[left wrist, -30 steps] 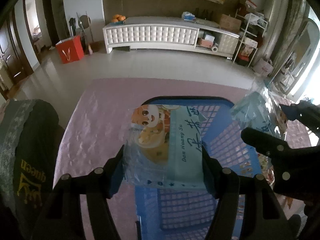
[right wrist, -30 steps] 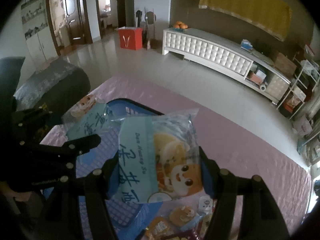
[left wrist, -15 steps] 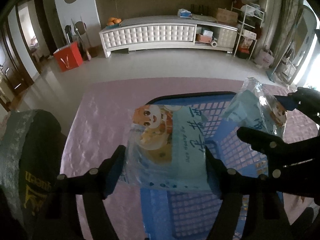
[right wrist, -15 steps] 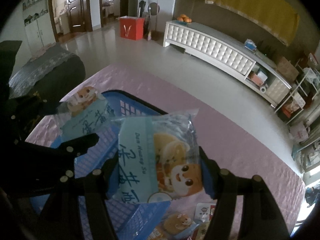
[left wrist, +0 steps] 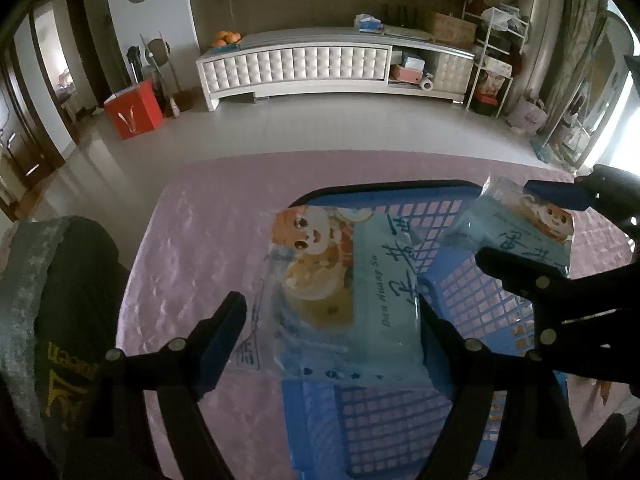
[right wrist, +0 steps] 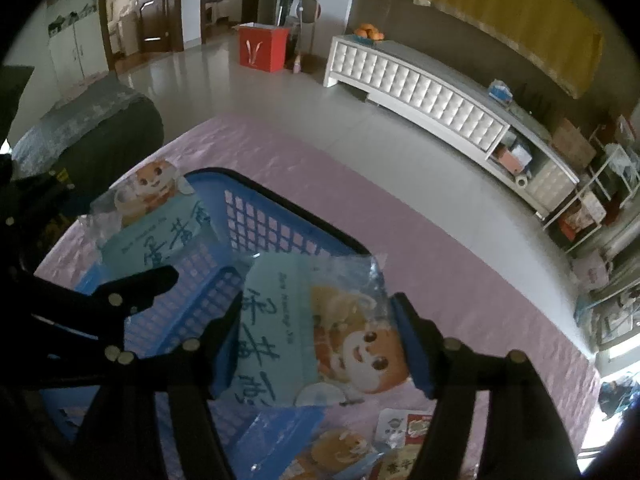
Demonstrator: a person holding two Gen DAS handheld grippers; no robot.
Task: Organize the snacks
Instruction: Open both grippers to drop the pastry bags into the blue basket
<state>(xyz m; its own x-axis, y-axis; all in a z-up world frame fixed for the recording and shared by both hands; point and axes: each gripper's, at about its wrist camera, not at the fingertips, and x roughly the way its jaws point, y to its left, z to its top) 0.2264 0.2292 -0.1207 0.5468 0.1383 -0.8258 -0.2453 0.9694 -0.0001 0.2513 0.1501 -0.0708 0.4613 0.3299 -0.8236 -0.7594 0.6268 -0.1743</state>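
A blue plastic basket (left wrist: 472, 292) stands on the pink quilted surface (left wrist: 192, 264); it also shows in the right wrist view (right wrist: 256, 220). My left gripper (left wrist: 332, 320) has its jaws spread, and a light blue snack bag with a cartoon face (left wrist: 344, 292) lies between them over the basket's left rim. My right gripper (right wrist: 320, 336) also has its jaws apart, with a second, similar snack bag (right wrist: 316, 332) between them over the basket's right side. Each gripper and bag shows in the other view, the right bag (left wrist: 516, 232) and the left bag (right wrist: 156, 216).
Several more snack packets (right wrist: 380, 440) lie on the pink surface right of the basket. A dark cushion with gold lettering (left wrist: 56, 320) sits at the left. Beyond the pink surface are a grey floor, a white cabinet (left wrist: 320, 68) and a red box (left wrist: 134, 108).
Both grippers' jaws have opened away from their bags. Both bags have dropped lower toward the basket, and both grippers have tilted down over it.
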